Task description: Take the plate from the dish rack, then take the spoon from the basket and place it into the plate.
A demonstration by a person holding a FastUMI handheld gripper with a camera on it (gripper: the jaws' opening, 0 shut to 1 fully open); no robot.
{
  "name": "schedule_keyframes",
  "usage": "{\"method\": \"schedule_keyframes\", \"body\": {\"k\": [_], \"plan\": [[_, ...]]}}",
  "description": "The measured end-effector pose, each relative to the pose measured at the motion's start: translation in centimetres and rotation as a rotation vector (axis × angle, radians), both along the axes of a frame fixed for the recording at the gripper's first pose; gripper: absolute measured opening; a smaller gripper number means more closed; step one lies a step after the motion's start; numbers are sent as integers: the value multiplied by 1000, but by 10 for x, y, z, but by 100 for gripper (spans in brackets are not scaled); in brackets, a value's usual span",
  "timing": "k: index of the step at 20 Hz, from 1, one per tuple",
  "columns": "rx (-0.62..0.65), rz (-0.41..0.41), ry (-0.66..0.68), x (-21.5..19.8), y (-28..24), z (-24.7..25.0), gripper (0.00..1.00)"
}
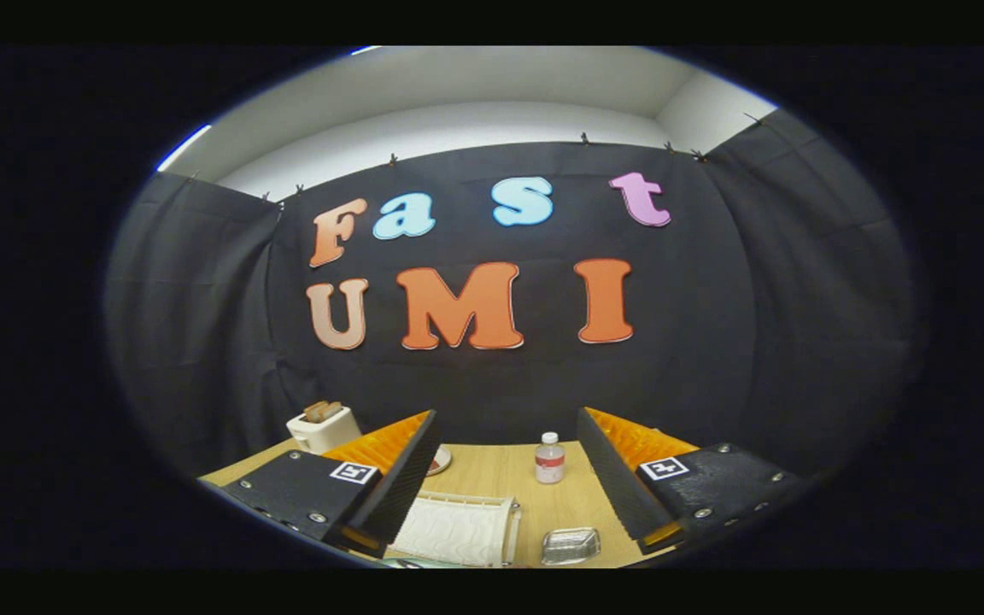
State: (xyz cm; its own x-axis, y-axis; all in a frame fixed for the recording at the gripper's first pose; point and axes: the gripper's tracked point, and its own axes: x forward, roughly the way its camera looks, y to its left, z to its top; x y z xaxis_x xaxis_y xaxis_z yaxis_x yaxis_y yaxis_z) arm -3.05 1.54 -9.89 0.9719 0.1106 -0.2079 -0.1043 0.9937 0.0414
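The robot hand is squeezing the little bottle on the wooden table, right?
Not quite. In the gripper view the gripper has its jaws wide open and holds nothing. The little bottle does stand on the wooden table, but beyond the jaws, untouched.

Down on the wooden tabletop sits the dish rack (511, 523), a pale frame with a white, rippled piece lying in it, between the fingers and closer to the left one; whether that piece is the plate is hard to tell. Just beside the rack, towards the right finger, lies a small clear basket (571, 545), contents too small to make out, while the gripper (507, 418) hangs above with fingers spread wide, holding nothing
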Motion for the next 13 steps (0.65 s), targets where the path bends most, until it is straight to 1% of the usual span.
{"method": "schedule_keyframes", "body": {"k": [7, 13], "plan": [[-16, -77, -122, 7, -18, 39, 96], [-2, -100, -117, 1, -18, 39, 96]]}}
